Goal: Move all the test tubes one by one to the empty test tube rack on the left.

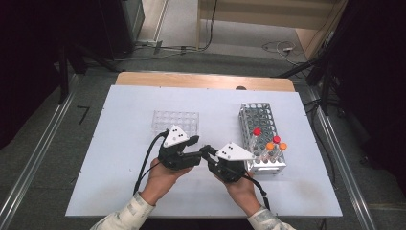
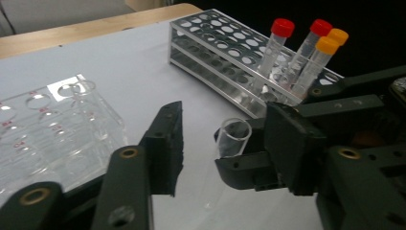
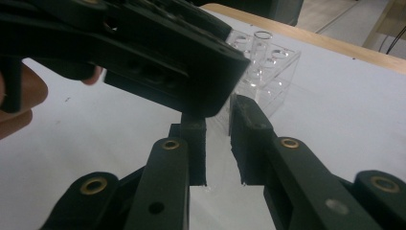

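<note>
An uncapped clear tube [image 2: 234, 136] is pinched upright in my right gripper [image 1: 205, 151], which is shut on it above the middle of the white table. My left gripper [image 1: 196, 147] faces it from the left. Its jaws stand on either side of the tube's mouth without pressing on it, so the left gripper [image 2: 225, 112] is open. In the right gripper view my own jaws [image 3: 218, 120] stand close together, and the left gripper's black body crosses just above them.
A metal tube rack [image 1: 258, 120] stands to the right, with two red-capped tubes [image 1: 257, 132] and two orange-capped tubes [image 1: 270, 146] at its near end. A clear plastic rack [image 1: 175, 122] sits behind the grippers with one clear tube [image 2: 84, 88] in it. A white sheet [image 1: 119, 167] covers the table.
</note>
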The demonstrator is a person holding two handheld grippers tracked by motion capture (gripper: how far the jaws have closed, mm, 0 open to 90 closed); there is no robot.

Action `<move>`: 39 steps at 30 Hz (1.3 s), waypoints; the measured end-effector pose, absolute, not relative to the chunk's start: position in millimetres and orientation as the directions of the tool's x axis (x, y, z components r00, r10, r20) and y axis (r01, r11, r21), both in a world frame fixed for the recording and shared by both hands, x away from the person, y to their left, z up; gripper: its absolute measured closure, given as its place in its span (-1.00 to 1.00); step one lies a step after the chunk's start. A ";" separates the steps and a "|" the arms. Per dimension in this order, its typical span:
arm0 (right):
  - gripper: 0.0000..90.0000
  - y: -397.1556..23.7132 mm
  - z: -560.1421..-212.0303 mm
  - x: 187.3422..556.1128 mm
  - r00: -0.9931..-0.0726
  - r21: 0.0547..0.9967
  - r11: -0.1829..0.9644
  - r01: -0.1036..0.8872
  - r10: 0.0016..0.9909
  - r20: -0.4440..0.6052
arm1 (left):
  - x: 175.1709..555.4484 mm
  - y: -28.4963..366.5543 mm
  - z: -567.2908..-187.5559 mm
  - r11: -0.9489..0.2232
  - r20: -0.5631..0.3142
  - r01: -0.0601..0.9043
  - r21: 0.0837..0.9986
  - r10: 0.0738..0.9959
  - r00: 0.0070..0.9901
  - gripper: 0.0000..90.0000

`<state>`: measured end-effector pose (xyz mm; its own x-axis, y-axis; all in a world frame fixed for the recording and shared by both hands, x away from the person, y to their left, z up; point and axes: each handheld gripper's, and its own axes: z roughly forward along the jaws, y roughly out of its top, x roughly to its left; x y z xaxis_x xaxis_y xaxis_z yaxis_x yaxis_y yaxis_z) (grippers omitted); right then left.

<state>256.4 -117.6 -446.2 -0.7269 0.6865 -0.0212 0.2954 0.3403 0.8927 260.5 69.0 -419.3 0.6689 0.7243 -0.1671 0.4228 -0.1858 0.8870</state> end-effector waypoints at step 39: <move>0.01 -158.8 -434.0 242.1 -0.736 0.897 0.306 0.319 0.677 0.031 | 278.7 98.5 -399.1 -0.113 -0.192 0.447 0.887 0.791 0.581 0.71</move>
<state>242.1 -158.8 -434.0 -0.7357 0.6766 0.0314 0.3195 0.3057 0.8969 278.7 98.5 -399.1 0.5809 0.7909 -0.1922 0.4474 -0.1130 0.8872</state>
